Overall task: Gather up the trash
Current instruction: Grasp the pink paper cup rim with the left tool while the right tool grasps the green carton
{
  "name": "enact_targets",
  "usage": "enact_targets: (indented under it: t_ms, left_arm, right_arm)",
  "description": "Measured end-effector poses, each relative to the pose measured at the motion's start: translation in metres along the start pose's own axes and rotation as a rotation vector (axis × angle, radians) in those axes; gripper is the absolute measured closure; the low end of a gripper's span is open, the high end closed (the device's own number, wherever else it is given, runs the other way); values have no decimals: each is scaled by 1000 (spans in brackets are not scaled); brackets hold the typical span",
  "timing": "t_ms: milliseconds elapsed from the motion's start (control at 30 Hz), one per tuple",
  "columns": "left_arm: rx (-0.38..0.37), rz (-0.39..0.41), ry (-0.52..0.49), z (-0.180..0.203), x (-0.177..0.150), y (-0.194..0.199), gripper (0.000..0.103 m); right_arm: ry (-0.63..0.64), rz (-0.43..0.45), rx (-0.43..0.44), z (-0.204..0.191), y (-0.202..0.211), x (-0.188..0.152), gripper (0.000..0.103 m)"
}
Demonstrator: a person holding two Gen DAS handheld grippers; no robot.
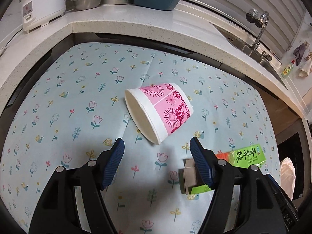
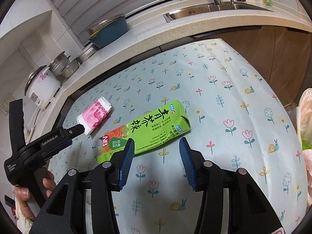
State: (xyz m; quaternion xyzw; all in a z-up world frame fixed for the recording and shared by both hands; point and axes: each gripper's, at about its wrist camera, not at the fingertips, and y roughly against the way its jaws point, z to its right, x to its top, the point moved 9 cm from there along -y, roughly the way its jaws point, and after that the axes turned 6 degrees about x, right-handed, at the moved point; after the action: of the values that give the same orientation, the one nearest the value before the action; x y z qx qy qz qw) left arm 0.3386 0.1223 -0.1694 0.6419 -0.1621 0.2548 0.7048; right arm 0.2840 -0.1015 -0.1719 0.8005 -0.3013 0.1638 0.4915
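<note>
Left wrist view: one pink-and-white paper cup (image 1: 159,113) on its side, empty, on the flowered tablecloth (image 1: 64,101) just ahead of the left gripper (image 1: 157,143), jaws apart with nothing between them; one green carton (image 1: 241,156) at right, its open end partly behind a finger. Right wrist view: the same cup (image 2: 95,115) and carton (image 2: 152,128), one each, the carton lying flat just ahead of the right gripper (image 2: 157,143), jaws apart and empty. Only this view shows a hand (image 2: 37,191) on the left tool's handle and one sink (image 2: 197,11) whose contents are hidden.
</note>
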Motion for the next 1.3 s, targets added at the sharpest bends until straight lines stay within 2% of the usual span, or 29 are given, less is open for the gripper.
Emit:
enact_targets:
  t_ms: [133, 200, 267, 367, 533, 833, 933, 1033, 1067, 1233, 1300]
  left_arm:
    - [-9, -16, -1, 4, 7, -21, 40]
    - [-15, -20, -4, 8, 9, -28, 49]
    - [-21, -25, -6, 12, 12, -34, 65]
    - [-42, -33, -12, 19, 13, -38, 81]
    - [-77, -15, -53, 37, 13, -32, 100]
    - [-141, -50, -112, 66, -13, -24, 101]
    - [-164, -63, -134, 76, -24, -20, 101]
    - [-180, -76, -148, 81, -34, -18, 101]
    - [-184, -79, -150, 83, -37, -17, 101]
    - [-196, -84, -166, 90, -49, -9, 101]
    - [-196, -88, -171, 91, -53, -6, 101]
  right_arm:
    - [-18, -11, -7, 8, -15, 3, 56]
    - [-23, -14, -10, 12, -22, 5, 56]
    - [-28, -19, -9, 14, -27, 7, 56]
    - [-35, -21, -5, 17, -34, 9, 56]
    - [-31, -12, 10, 15, -38, 12, 50]
    - [-32, -19, 65, 2, -47, 13, 50]
    - [-36, -21, 84, -3, -51, 13, 52]
    - [-39, -24, 107, -8, -55, 13, 62]
    - [-39, -31, 115, -9, -58, 12, 69]
    - [-65, -31, 137, -9, -58, 10, 74]
    - [-79, -28, 147, -8, -55, 10, 82]
